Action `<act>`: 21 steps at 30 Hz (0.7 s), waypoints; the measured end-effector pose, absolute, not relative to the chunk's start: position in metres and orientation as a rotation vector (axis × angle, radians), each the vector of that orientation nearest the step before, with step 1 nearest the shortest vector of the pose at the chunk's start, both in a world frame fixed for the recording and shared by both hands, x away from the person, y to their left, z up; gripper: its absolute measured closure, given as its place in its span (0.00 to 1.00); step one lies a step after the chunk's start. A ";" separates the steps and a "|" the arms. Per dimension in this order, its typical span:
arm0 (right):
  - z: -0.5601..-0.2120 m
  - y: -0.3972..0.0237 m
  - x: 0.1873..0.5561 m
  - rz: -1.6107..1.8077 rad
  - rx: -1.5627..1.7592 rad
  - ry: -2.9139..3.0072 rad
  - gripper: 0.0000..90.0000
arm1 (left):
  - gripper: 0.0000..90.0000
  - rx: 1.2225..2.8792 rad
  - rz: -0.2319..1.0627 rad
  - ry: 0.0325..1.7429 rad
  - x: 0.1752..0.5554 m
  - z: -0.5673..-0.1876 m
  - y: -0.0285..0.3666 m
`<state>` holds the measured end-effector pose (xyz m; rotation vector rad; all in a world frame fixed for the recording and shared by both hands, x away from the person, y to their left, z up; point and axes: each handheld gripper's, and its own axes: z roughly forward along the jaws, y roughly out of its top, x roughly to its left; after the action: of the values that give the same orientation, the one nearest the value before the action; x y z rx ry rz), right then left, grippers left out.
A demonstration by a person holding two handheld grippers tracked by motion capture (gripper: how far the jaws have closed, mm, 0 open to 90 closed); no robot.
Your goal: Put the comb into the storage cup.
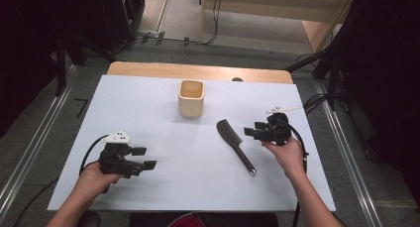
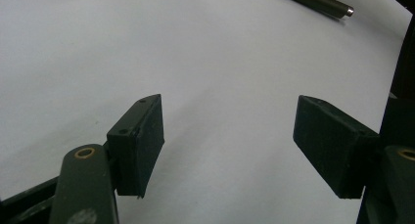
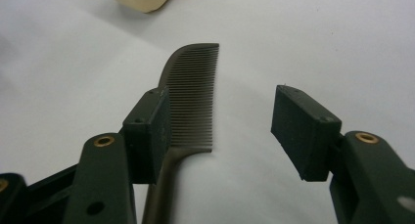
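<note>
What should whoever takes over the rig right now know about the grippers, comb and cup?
Left gripper: open, nothing between its fingers, near the table's front left.
Right gripper: open, holding nothing, just right of the comb.
Comb: flat on the table, teeth toward the right gripper, handle pointing to the near edge.
Cup: upright behind the comb, looks empty.
Done: nothing in the cup.
Left: probably grasp the comb and stand it in the cup.

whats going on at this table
A person holds a two-jaw gripper in each hand over a white table. The right gripper is open beside a dark comb lying flat on the table, not gripping it. The left gripper is open with nothing in it. A wooden cup stands farther back.
</note>
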<state>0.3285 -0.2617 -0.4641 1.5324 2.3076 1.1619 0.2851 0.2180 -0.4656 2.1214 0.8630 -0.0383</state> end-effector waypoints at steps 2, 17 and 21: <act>-0.463 -0.263 0.326 1.169 1.527 2.310 0.40 | 0.32 2.120 -0.038 0.861 0.285 -0.466 0.218; -0.456 -0.266 0.287 1.251 1.448 2.357 0.32 | 0.32 2.110 -0.032 0.868 0.285 -0.465 0.219; -0.456 -0.264 0.276 1.285 1.414 2.367 0.32 | 0.32 2.114 -0.029 0.869 0.285 -0.465 0.219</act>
<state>0.2755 -0.2643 -0.4559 1.4141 2.3670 1.2851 0.2848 0.2191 -0.4651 2.1144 0.8689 -0.0291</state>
